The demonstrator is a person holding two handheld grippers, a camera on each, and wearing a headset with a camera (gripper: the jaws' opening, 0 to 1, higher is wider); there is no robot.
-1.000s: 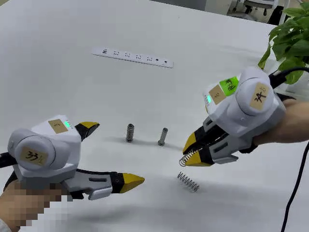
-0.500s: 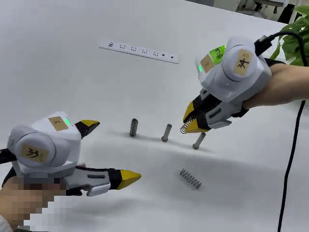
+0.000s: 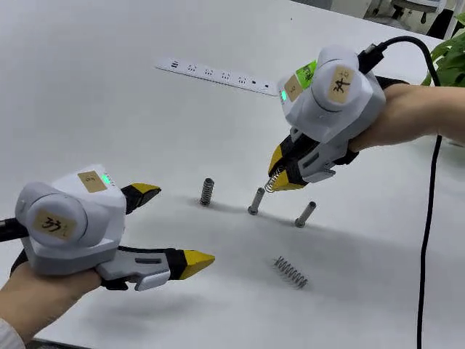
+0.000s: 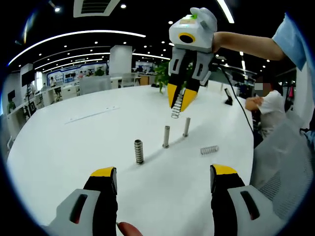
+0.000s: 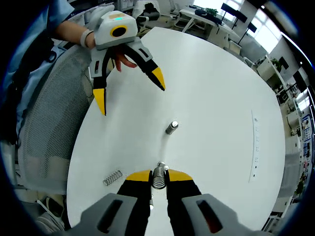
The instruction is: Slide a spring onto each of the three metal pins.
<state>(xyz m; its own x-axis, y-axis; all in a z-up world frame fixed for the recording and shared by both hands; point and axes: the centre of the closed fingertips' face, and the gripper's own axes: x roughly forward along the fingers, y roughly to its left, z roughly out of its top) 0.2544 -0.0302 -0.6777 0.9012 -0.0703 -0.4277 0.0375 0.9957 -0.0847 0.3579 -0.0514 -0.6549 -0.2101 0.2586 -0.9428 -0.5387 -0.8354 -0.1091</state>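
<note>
A person's right claw (image 3: 280, 179), clenched on the held spring (image 3: 272, 182), hangs just above the middle pin (image 3: 256, 201) of 3 metal pins on a white surface (image 3: 109, 109); the held spring dangles from the claw tips with its long axis close to vertical, its lower end just up and to one side of the pin's head and apparently not touching it; the middle pin stands upright beneath, so the coming move looks to turn on bringing those 2 axes into line before lowering; the right claw is plainly the nearer one, while the left claw (image 3: 174, 225) hovers released and empty well apart, closer to the person, jaws wide; in the head view the left-hand pin (image 3: 207, 191) already wears a spring and the right-hand pin (image 3: 305, 214) is bare, so 1 of 3 looks done; the loose spring (image 3: 290, 271) lies on its side on the surface, near the bare pins on the person's side; beyond the pins a white power strip (image 3: 218, 75) lies flat, a black cable (image 3: 429, 218) trails from the right claw, and a leafy plant (image 3: 454, 62) edges in; the left gripper view takes in an open-plan office under ceiling lights.
</note>
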